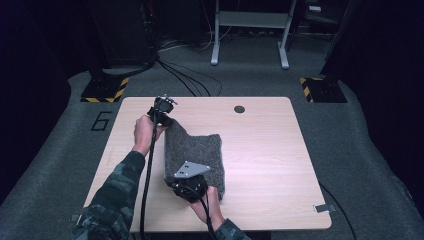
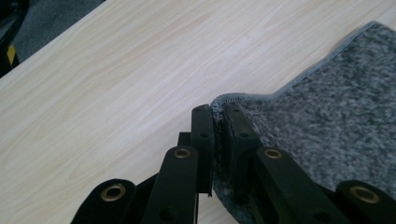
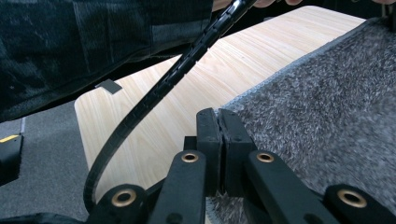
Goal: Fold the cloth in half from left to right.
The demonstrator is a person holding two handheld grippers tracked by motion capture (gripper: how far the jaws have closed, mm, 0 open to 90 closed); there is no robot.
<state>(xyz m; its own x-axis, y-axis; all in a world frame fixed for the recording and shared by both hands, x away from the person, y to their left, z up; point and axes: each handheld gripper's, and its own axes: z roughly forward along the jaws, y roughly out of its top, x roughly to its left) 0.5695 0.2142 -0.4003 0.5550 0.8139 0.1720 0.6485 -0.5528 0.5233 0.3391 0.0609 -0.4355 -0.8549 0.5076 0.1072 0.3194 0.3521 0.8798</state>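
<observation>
A light wooden table [image 1: 260,165] with rounded corners is set on grey carpeted floor [image 1: 350,130]; a grey fuzzy mat [image 1: 200,155] is spread on its left-centre part, one far corner raised off the top; a dark round hole [image 1: 239,109] is seen near the far edge.

High view: fixed above near edge of table [image 1: 260,150], faces forward and down, far. Left gripper view: very near, looks along own jaws over grey mat [image 2: 336,107] corner. Right gripper view: equally near. All share mat and tabletop.
</observation>
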